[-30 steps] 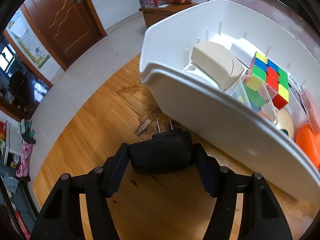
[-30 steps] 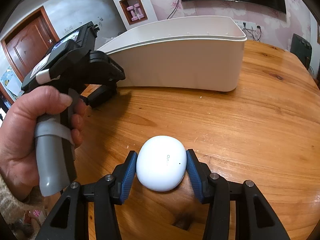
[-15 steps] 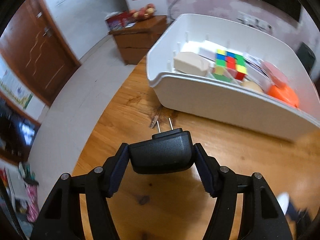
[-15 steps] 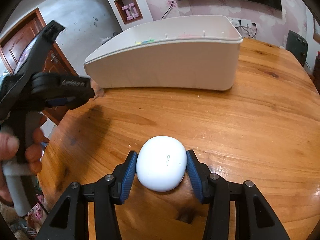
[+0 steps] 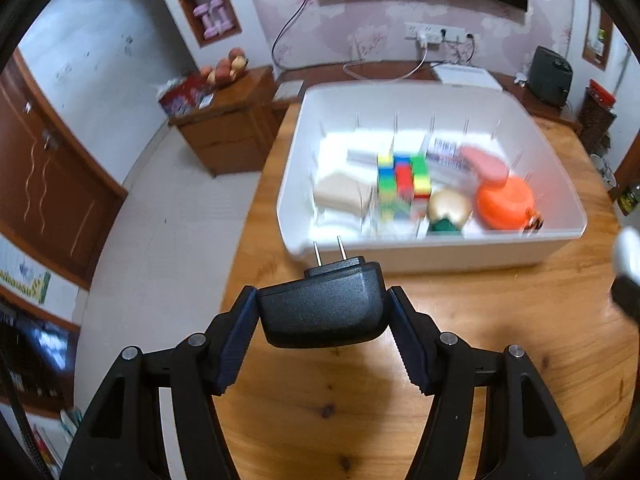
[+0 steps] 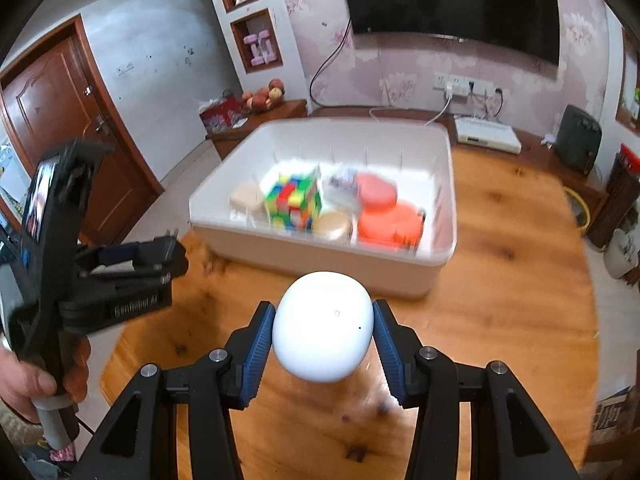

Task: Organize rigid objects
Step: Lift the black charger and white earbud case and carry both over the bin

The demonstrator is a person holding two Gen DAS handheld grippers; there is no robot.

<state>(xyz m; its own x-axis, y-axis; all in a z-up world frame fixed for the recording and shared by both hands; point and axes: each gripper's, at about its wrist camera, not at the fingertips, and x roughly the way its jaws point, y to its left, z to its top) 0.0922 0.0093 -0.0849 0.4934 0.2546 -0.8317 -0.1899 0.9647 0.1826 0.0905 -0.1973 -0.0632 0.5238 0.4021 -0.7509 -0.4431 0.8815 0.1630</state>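
Charger plug (image 5: 322, 314), black with two metal prongs pointing forward, sits clamped between the fingers (image 5: 236, 340) of the left gripper (image 5: 323, 336), which we see held above the wooden tabletop (image 5: 500, 360) just short of the near wall of the white bin (image 5: 440, 254). In the right wrist view we find a white egg-shaped case (image 6: 323, 326) pinched between the blue-padded fingers (image 6: 256, 354) of the right gripper (image 6: 322, 350), likewise raised over the tabletop (image 6: 520, 300) in front of the bin (image 6: 340, 264). Both pairs of fingers are thus closed narrowly on their loads. Inside the bin we make out, despite motion blur, a multicoloured puzzle cube (image 6: 294, 202) near the middle, a beige block (image 5: 342, 196) to its left, a round tan object (image 6: 333, 224) at the front, an orange round object (image 5: 505, 202) to the right and a pink one (image 6: 376, 190) behind it. From the right wrist we also see the left gripper (image 6: 160, 256) from the side, its handle in the person's left hand (image 6: 32, 380), to the left of the bin. Beyond the tabletop stand a wooden cabinet (image 5: 228, 128) bearing fruit (image 5: 226, 68), a brown door (image 6: 68, 120) and a wall-mounted television (image 6: 452, 4)
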